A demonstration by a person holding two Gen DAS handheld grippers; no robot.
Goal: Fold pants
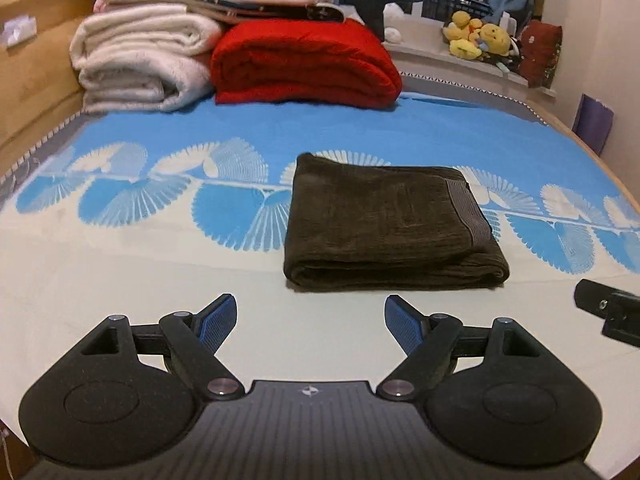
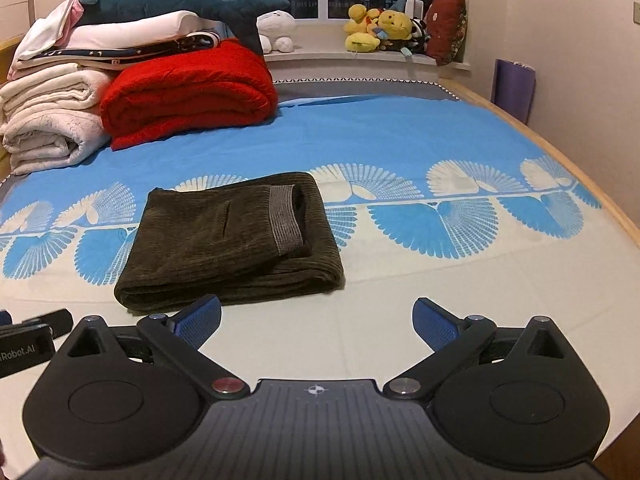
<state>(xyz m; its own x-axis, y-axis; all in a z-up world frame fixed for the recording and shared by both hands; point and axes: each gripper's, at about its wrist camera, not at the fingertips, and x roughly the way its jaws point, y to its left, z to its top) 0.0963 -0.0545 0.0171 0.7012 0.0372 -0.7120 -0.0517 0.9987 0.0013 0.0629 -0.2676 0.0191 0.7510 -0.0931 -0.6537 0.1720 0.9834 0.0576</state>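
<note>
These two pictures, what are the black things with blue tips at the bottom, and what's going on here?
Each is a hand-held claw, one in each of a person's hands, with a camera looking along its two fingers. One picture is from the left claw, the other from the right claw. Both are open and hold nothing. Ahead, on a bed, lie dark pants, already folded into a neat rectangle. Behind them sit a red blanket and white blankets. Plush toys line the windowsill.
</note>
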